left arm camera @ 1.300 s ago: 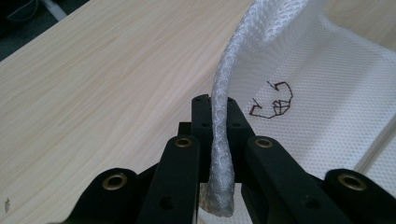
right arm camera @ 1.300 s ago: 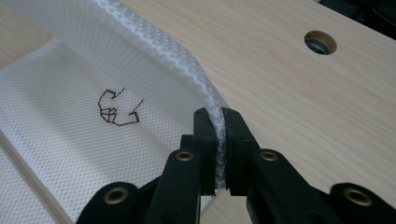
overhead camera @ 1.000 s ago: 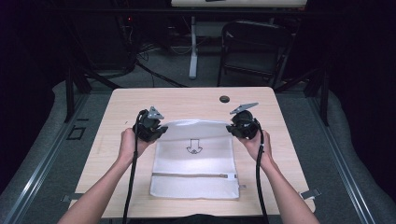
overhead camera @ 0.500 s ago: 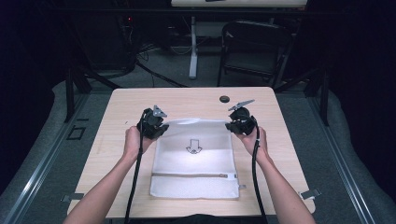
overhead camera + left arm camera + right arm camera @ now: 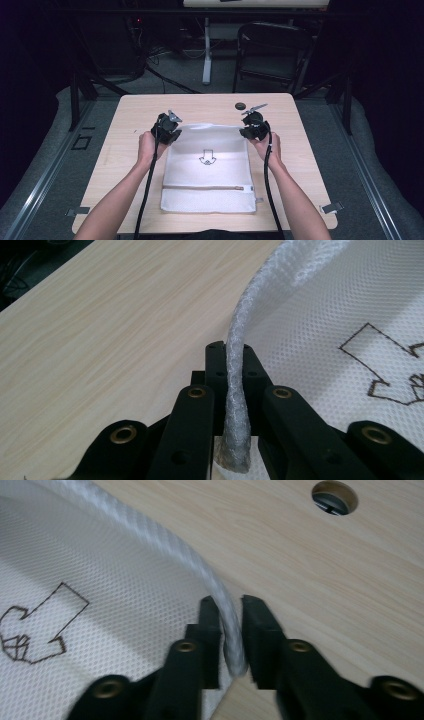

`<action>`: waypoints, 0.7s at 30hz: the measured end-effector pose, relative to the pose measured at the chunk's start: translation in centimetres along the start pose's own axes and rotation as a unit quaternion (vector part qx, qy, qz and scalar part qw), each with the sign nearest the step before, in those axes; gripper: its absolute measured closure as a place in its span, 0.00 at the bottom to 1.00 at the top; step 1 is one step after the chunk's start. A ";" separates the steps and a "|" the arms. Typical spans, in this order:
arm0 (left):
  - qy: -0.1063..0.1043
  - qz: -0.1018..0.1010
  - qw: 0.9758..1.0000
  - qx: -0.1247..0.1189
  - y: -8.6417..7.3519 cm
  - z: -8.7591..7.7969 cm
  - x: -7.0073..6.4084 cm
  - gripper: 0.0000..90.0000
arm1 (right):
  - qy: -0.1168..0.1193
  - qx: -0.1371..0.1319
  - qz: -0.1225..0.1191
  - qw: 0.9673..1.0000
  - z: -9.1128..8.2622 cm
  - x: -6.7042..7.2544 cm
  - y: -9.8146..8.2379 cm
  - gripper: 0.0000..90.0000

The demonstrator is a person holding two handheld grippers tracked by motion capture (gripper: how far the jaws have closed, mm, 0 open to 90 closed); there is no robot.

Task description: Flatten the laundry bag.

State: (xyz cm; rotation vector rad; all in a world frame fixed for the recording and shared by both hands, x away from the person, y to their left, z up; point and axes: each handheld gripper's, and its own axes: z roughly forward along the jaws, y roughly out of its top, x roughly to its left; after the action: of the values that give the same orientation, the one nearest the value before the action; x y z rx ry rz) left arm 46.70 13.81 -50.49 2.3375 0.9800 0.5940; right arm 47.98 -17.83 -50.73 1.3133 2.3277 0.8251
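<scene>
High view: white mesh bag [image 5: 207, 172], arrow-printed, far corners clamped in left tool [image 5: 167, 131] and right tool [image 5: 251, 128].

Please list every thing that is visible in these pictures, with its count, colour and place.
mesh bag: one, white, flat on the table centre, far edge pinched at both corners
arrow mark: one, dark outline, on the bag's middle
zipper: one, tan, across the bag's near part
table: one, light wood
cable hole: one, dark, far side of table
folding chair: one, dark, behind the table
left tool: one, black, shut on bag's far left corner
right tool: one, black, shut on bag's far right corner
</scene>
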 end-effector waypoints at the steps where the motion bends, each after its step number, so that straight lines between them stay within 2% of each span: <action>1: 0.004 -0.003 1.000 -0.001 0.0 0.3 0.1 0.97 | 0.002 -0.003 0.005 1.000 -0.1 -0.2 0.0 0.77; 4: 0.006 -0.009 1.000 0.002 0.0 1.0 0.4 0.97 | -0.001 -0.010 0.024 1.000 -0.7 -0.8 -0.2 0.66; 7: 0.013 -0.015 1.000 0.005 0.1 1.5 0.8 0.95 | -0.001 -0.009 0.027 1.000 -1.5 -1.2 -0.6 0.59; 8: 0.021 -0.018 1.000 0.004 0.2 1.7 0.9 0.91 | 0.003 -0.010 0.028 1.000 -1.8 -1.2 -0.8 0.57; 10: 0.023 -0.024 0.999 0.007 0.5 1.8 1.1 0.76 | 0.013 -0.008 0.031 0.999 -2.4 -1.3 -1.2 0.52; 11: 0.032 -0.024 0.999 0.006 0.6 1.9 1.1 0.68 | 0.022 -0.007 0.033 0.999 -2.6 -1.2 -1.5 0.50; 12: 0.030 -0.025 0.999 0.005 0.7 1.8 1.2 0.59 | 0.023 -0.005 0.031 0.999 -2.9 -1.1 -1.8 0.49; 15: 0.017 -0.029 0.999 0.014 0.7 1.8 1.1 0.43 | 0.035 0.002 0.028 0.999 -3.6 -0.6 -2.7 0.45; 16: 0.005 -0.031 0.999 0.019 0.7 1.7 1.2 0.40 | 0.042 0.002 0.025 0.999 -4.0 -0.4 -3.0 0.43; 17: 0.001 -0.037 0.999 0.017 0.6 1.6 1.2 0.37 | 0.052 0.003 0.022 0.998 -4.4 -0.2 -3.5 0.42; 19: -0.015 -0.046 0.999 0.012 0.3 1.1 1.3 0.32 | 0.054 0.002 0.017 0.998 -4.9 0.2 -4.1 0.40; 21: -0.018 -0.047 0.999 0.012 0.1 0.9 1.1 0.28 | 0.061 0.008 0.012 0.998 -5.5 0.4 -4.6 0.36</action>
State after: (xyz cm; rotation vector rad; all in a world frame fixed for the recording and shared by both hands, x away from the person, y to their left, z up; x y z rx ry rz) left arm 47.93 14.30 -50.92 2.2992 1.0793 0.5039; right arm 41.75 -21.03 -49.43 1.3347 2.4207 0.9196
